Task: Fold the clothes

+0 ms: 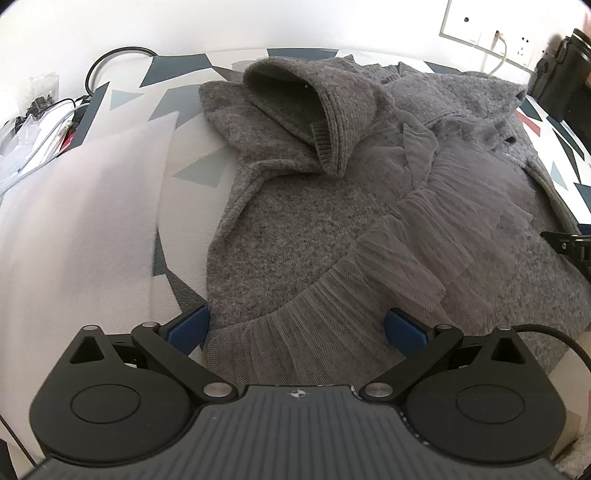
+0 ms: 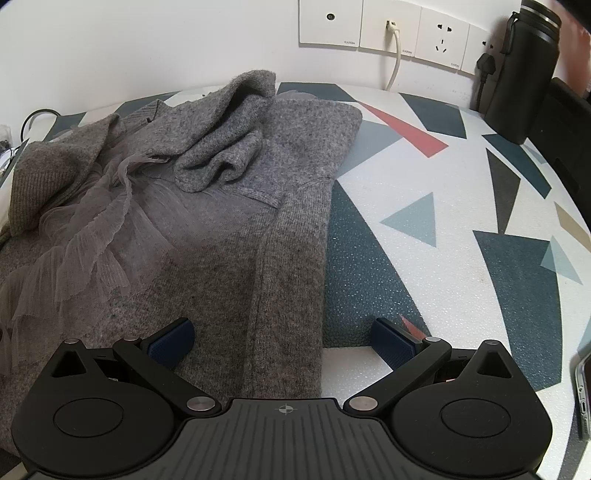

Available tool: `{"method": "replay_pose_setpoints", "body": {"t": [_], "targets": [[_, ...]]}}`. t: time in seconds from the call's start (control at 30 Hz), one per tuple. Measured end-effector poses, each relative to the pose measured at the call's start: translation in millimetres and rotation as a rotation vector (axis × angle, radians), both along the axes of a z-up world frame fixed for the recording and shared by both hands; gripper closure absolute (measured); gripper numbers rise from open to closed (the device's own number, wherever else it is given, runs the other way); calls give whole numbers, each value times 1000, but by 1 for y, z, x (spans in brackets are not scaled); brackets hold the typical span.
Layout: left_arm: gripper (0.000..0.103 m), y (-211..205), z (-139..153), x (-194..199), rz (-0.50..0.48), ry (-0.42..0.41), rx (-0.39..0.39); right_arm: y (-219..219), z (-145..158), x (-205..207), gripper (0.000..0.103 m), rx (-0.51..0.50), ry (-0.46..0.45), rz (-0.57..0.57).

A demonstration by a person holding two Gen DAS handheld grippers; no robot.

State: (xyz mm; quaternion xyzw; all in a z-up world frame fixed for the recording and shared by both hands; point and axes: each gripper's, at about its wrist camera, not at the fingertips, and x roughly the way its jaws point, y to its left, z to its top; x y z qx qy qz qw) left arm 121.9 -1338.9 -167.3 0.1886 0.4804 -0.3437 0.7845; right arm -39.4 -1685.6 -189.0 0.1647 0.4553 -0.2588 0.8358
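Tablecloth bears sweater; both hand-held grippers wide apart

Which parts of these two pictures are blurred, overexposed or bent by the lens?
Left wrist view: the white cloth at left is smeared and washed out; the grey sweater stays sharp. Right wrist view: mostly sharp; the wall sockets curve with fisheye bending.

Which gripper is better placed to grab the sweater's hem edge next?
Probably right. The right gripper is open astride the gray sweater's side edge. The left gripper, also open, sits over the tulle ruffle.
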Motion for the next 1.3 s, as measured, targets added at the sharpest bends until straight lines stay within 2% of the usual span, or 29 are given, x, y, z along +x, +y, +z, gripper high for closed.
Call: {"method": "replay_pose_setpoints", "body": {"t": [1.3], "targets": [[0, 0, -1, 0, 13, -9, 8, -2, 0, 3, 1, 5, 12, -8]]}}
